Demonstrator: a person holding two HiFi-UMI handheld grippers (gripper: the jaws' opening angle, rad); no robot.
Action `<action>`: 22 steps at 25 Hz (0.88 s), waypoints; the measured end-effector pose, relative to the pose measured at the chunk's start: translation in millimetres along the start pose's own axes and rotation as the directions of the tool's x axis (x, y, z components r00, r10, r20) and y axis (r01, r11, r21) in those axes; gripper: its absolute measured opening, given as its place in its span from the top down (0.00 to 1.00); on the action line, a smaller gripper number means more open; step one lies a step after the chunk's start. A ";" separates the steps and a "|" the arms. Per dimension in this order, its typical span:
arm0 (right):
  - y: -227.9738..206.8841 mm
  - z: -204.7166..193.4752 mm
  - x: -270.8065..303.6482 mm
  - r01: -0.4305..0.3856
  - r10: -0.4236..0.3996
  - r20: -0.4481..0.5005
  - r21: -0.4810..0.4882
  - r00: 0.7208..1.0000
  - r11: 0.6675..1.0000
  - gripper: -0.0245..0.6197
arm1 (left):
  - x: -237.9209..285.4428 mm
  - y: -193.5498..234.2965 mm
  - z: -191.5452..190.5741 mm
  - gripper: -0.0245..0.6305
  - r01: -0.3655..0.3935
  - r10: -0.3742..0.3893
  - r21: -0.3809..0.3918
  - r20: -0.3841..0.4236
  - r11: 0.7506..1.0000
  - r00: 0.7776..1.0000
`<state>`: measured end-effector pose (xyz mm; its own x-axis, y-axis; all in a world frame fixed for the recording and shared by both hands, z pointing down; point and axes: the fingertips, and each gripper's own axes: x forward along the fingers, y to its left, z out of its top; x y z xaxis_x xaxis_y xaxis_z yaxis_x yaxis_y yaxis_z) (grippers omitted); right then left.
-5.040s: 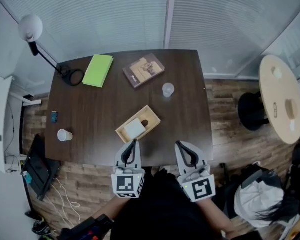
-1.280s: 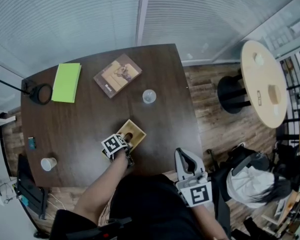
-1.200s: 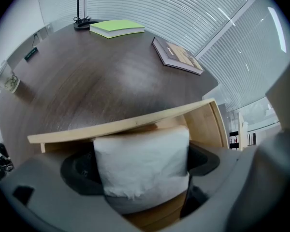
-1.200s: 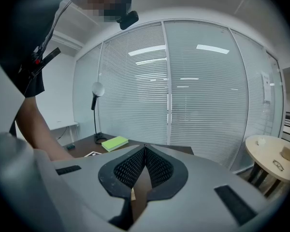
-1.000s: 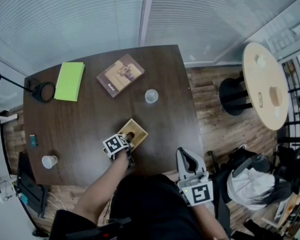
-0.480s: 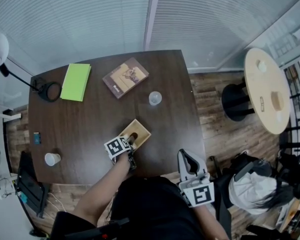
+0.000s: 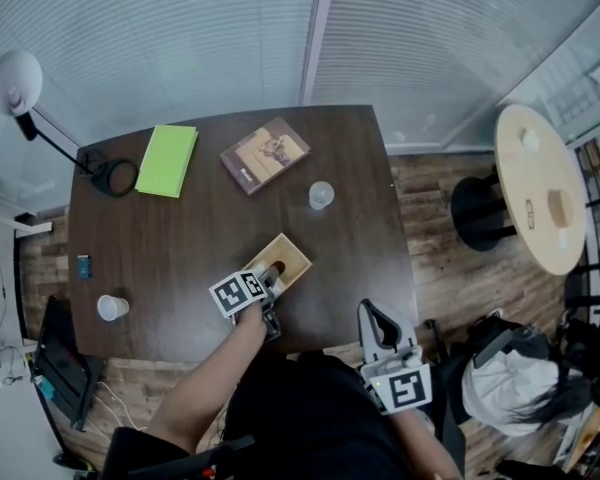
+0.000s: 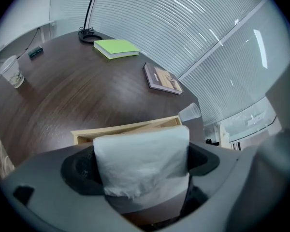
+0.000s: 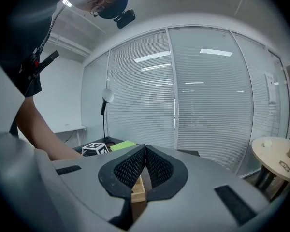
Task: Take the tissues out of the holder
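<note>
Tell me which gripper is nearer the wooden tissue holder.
Left. The left gripper is at the holder, shut on the tissues; the right gripper, shut, hangs back by the table's near edge.

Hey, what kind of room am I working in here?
Probably an office or small meeting room: glass walls with slatted blinds, a dark wooden table carrying a desk lamp and green notebook, plus a round side table nearby.
</note>
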<state>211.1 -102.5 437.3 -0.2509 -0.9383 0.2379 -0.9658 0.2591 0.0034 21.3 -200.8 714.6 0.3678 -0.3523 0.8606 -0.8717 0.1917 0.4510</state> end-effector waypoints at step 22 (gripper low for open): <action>32.4 23.4 26.1 -0.094 0.097 0.072 -0.035 0.993 0.995 0.95 | -86.5 -48.8 19.3 0.20 0.182 -0.183 0.022 0.162 0.983 0.970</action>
<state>171.7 -123.9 420.9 -0.3472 -0.9228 0.1671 -0.9350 0.3544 0.0146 25.8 -197.4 613.6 0.4634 -0.5253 0.7137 -0.7972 0.1046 0.5946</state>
